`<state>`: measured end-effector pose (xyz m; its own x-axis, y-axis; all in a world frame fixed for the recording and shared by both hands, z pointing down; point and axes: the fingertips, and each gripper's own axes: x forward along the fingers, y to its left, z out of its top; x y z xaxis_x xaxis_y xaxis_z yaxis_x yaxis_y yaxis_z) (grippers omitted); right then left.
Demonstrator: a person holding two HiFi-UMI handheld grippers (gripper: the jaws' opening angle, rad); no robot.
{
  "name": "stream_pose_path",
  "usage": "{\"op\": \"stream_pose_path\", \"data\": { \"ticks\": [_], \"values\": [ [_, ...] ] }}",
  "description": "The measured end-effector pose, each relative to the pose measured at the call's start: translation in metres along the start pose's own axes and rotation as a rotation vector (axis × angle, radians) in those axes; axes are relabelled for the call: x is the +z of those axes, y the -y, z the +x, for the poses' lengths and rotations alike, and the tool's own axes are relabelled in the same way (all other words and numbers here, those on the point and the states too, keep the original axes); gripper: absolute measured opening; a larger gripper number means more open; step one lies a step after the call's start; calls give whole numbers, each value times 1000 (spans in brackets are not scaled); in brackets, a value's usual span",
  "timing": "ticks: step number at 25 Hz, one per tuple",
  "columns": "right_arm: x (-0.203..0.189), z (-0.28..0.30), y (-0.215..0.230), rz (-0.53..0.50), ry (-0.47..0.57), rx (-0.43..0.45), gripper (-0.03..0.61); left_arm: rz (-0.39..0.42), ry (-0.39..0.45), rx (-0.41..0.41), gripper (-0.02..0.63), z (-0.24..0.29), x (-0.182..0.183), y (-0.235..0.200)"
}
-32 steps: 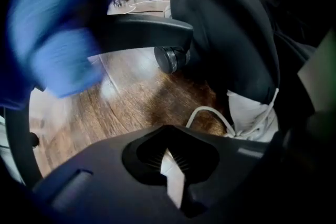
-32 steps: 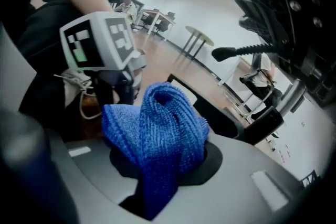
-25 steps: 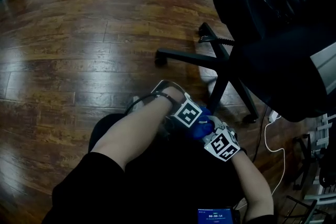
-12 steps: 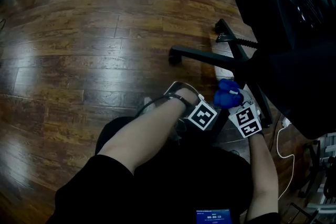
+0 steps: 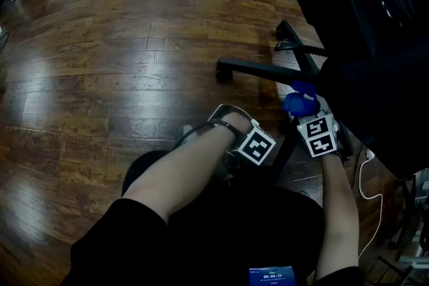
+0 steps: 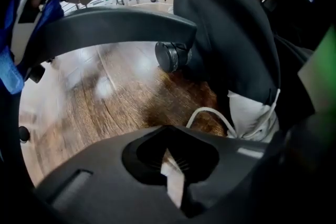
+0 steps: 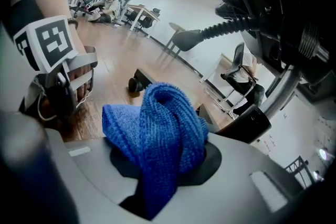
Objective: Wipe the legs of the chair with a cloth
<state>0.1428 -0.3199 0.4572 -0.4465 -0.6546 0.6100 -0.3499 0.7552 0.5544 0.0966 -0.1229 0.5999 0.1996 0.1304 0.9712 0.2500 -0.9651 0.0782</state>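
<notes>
The black chair's star base stands on the wood floor, one leg reaching left to a caster. My right gripper is shut on a bunched blue cloth, held close to the hub where the legs meet. In the right gripper view the blue cloth fills the jaws of the right gripper. My left gripper points almost straight down beside it, shut with nothing in it. In the left gripper view, beyond the left gripper, a chair leg arches across with its caster.
The chair's black seat and back overhang the base at the right. A white cable lies on the floor at the right. The person's dark-clothed legs fill the bottom of the head view. A white shoe rests near the caster.
The right gripper has carried the blue cloth up and to the right, away from the left gripper and toward the chair's hub. The left gripper has stayed where it was.
</notes>
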Motion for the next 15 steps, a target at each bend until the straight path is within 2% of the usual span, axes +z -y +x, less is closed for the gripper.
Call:
{"op": "stream_pose_path", "data": {
  "ticks": [2,5,7,12,15],
  "values": [
    [-1,-9,-15,8,8,24,92,3,-6,7,2,-2,0,0],
    [-5,-32,-61,-38,15,101,94,9,-19,23,2,-6,-1,-2],
    [-8,-52,-101,-85,12,179,94,15,-31,31,1,-8,-3,-2],
    [-17,-102,-192,-153,-4,439,100,32,-57,37,2,-11,-4,2],
    [-21,-110,-207,-201,-4,493,99,48,-52,38,2,-12,1,4]
  ]
}}
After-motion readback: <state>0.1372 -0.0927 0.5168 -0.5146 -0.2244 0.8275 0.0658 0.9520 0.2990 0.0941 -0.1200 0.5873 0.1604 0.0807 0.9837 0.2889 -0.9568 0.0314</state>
